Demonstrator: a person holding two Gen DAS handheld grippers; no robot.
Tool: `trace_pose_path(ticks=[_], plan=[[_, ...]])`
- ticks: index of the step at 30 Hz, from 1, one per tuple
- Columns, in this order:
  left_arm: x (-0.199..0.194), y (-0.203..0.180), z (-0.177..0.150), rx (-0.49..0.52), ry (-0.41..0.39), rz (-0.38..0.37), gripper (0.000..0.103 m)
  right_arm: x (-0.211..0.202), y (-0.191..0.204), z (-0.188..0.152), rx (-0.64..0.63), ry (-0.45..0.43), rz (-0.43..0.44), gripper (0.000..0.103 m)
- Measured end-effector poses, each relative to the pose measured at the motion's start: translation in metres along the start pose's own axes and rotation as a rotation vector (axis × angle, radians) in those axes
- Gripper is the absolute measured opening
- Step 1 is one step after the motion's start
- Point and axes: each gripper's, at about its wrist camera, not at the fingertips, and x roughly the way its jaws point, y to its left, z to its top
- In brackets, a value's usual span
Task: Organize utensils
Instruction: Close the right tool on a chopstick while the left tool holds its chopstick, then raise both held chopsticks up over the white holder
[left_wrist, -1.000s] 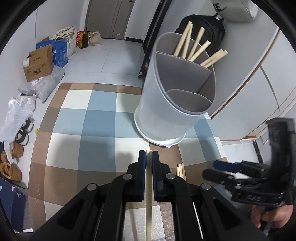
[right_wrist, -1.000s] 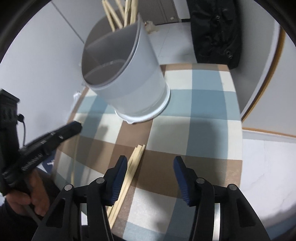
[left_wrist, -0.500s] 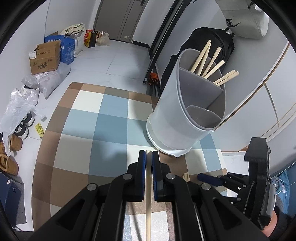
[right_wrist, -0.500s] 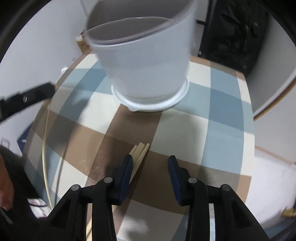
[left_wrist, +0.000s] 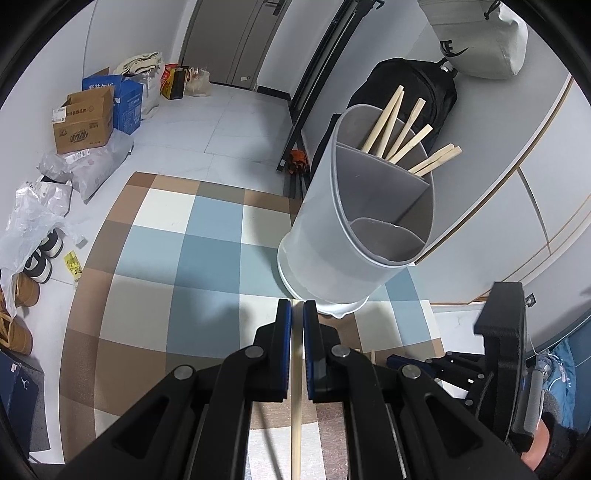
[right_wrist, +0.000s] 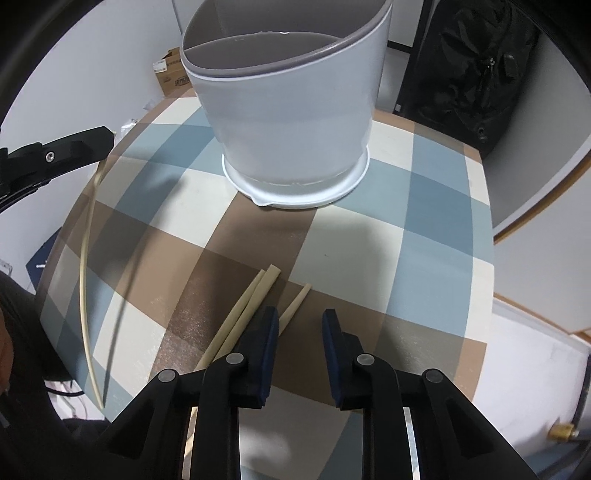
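The left gripper (left_wrist: 297, 314) is clamped on a single chopstick (left_wrist: 296, 387), angled toward the grey divided utensil holder (left_wrist: 369, 221), likely so it can join the chopsticks (left_wrist: 402, 129) already leaning in the rear compartment; the right gripper (right_wrist: 300, 325) points steeply down at the checked tablecloth (right_wrist: 424, 206), its jaws closing with a narrow gap, and the nearest of three loose chopsticks (right_wrist: 291, 308) lies at its left pad, not yet pinched; compared with a second ago, the right jaws are far narrower and nearer the cloth, while the left grip is unchanged
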Motion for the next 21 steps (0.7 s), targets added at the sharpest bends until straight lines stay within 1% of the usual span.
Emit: trace_pose_path(ticks=[1, 4, 7, 9, 10, 11, 12, 14, 17, 21], plan=[[0.0, -0.001, 0.0, 0.0, 0.0, -0.001, 0.002, 0.003, -0.002, 0.003, 0.011, 0.016, 0.014, 0.023], [0.0, -0.002, 0.001, 0.001, -0.003, 0.0, 0.002, 0.008, 0.002, 0.013, 0.004, 0.032, 0.002, 0.025], [0.0, -0.002, 0.001, 0.003, -0.004, 0.006, 0.002, 0.01, 0.008, 0.016, -0.015, 0.037, -0.028, 0.026], [0.001, 0.0, 0.0, -0.001, 0.0, 0.01, 0.002, 0.009, 0.01, 0.015, -0.026, 0.026, -0.036, 0.022], [0.001, 0.0, 0.001, -0.005, 0.001, 0.01, 0.002, 0.009, 0.011, 0.014, -0.029, 0.021, -0.034, 0.012], [0.001, 0.001, 0.001, -0.007, 0.0, 0.011, 0.002, 0.009, 0.01, 0.014, -0.028, 0.018, -0.035, 0.007], [0.0, 0.001, 0.001, -0.008, -0.005, 0.011, 0.002, 0.008, 0.007, 0.013, -0.011, 0.015, -0.028, 0.005], [-0.003, 0.0, 0.002, -0.003, -0.019, 0.005, 0.002, 0.006, 0.0, 0.013, 0.026, 0.007, -0.012, 0.005], [-0.01, -0.003, 0.002, 0.014, -0.046, -0.006, 0.002, -0.005, -0.011, 0.012, 0.082, -0.032, 0.009, 0.004], [-0.02, -0.008, 0.004, 0.036, -0.08, -0.013, 0.002, -0.035, -0.025, 0.012, 0.128, -0.14, 0.031, 0.004]])
